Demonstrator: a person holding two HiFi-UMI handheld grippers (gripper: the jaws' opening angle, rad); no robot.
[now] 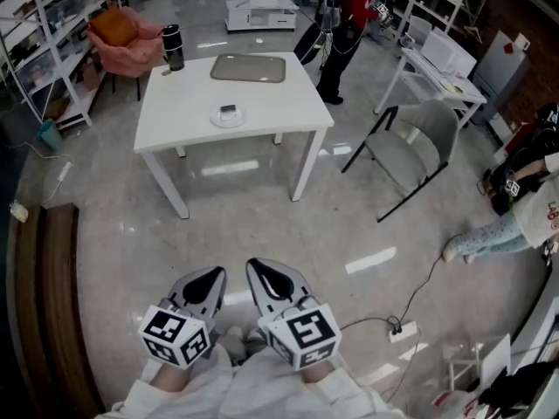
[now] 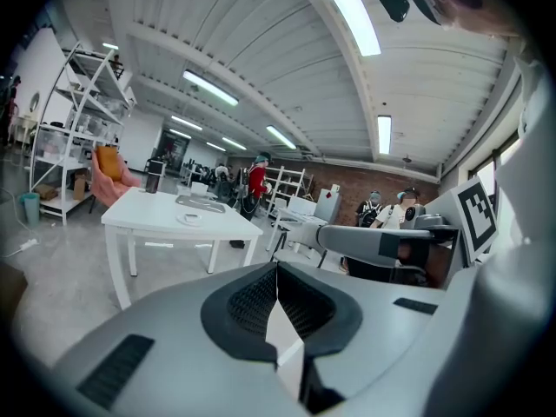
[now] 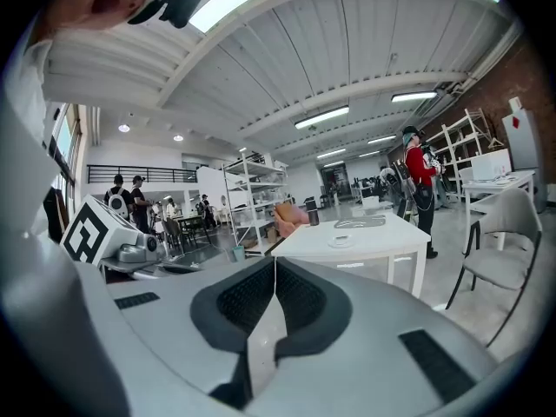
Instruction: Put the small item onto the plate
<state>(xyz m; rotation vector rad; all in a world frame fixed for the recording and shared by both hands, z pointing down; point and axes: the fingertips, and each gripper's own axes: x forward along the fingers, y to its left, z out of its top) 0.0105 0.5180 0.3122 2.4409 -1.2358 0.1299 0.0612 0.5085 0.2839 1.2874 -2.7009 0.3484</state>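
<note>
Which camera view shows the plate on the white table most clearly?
The head view: it looks down on the plate, so its round rim and the small item on it show. In the left and right gripper views the plate is only a far, flat sliver.

A white table (image 1: 188, 103) carries a plate (image 1: 228, 118), grey tray (image 1: 248, 68) and dark tumbler (image 1: 173, 48).

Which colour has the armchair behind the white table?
The armchair is pink, with an orange cushion on it; the head view shows it best.
</note>
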